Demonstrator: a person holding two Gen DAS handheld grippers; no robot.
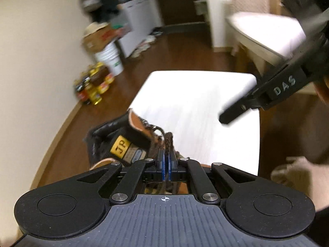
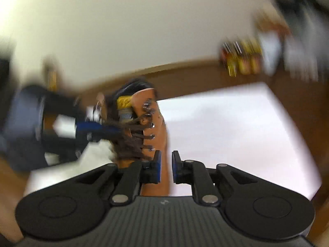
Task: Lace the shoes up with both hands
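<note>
Brown braided lace (image 1: 169,142) rises toward 12 o'clock from the clenched left claw (image 1: 167,160), which grips it. The boot (image 2: 151,123) stands on the white worktop (image 2: 236,127); the right claw (image 2: 166,164), released and empty, sits at its 6 o'clock.

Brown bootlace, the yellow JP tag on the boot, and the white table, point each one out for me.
brown bootlace (image 1: 169,142): left wrist view, on the braided stretch just above the blue pads.
yellow JP tag (image 1: 120,146): left wrist view, on its lettered face.
white table (image 1: 197,107): left wrist view, on bare tabletop.
</note>
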